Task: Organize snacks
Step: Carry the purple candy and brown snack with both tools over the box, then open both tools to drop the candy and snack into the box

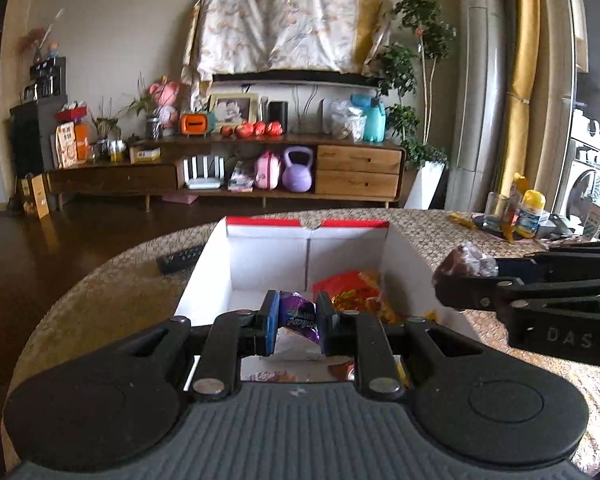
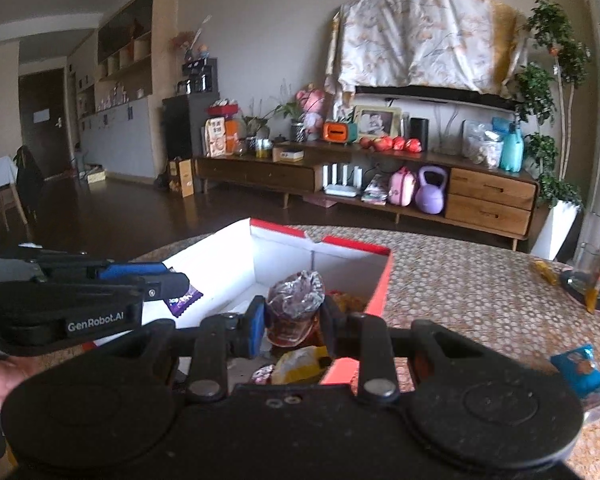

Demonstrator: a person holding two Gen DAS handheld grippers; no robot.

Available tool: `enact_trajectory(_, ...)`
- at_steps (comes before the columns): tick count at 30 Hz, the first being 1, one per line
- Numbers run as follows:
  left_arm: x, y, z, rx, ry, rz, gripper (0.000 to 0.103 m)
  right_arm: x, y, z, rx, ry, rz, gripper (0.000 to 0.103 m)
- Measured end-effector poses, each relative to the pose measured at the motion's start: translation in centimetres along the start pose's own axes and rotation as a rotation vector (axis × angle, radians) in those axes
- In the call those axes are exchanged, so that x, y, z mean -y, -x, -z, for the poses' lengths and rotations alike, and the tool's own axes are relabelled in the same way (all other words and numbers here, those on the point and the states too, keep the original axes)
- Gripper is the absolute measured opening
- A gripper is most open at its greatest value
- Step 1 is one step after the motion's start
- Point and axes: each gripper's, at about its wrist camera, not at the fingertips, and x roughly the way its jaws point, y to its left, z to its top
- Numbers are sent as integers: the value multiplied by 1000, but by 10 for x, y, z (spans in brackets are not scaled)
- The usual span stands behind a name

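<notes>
A red cardboard box (image 1: pixel 260 258) with white inner walls stands open on the table; it also shows in the right wrist view (image 2: pixel 380 284). Red and yellow snack packets (image 1: pixel 356 290) lie inside it. My left gripper (image 1: pixel 297 322) is shut on a purple snack packet (image 1: pixel 298 316) and holds it over the box's near part. In the right wrist view this gripper (image 2: pixel 168 284) comes in from the left with the purple packet (image 2: pixel 184 300). My right gripper (image 2: pixel 294 320) is shut on a clear-wrapped brown snack (image 2: pixel 294 304) above the box. The left wrist view shows that brown snack (image 1: pixel 466 260) at the box's right wall.
The table (image 1: pixel 460 232) has a woven, patterned cover. A dark remote (image 1: pixel 180 258) lies left of the box. A blue snack packet (image 2: pixel 580 368) lies on the table to the right. Bottles and a glass (image 1: pixel 516 216) stand at the far right edge.
</notes>
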Motion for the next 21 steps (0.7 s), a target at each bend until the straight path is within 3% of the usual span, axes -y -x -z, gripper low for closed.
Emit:
enact_trajectory(9, -11, -18, 7, -49, 11, -1, 19, -15, -29, 3, -70, 29, -39, 27)
enact_trajectory(21, -14, -21, 12, -75, 21, -19, 23, -19, -32, 6, -91, 32, -36, 28)
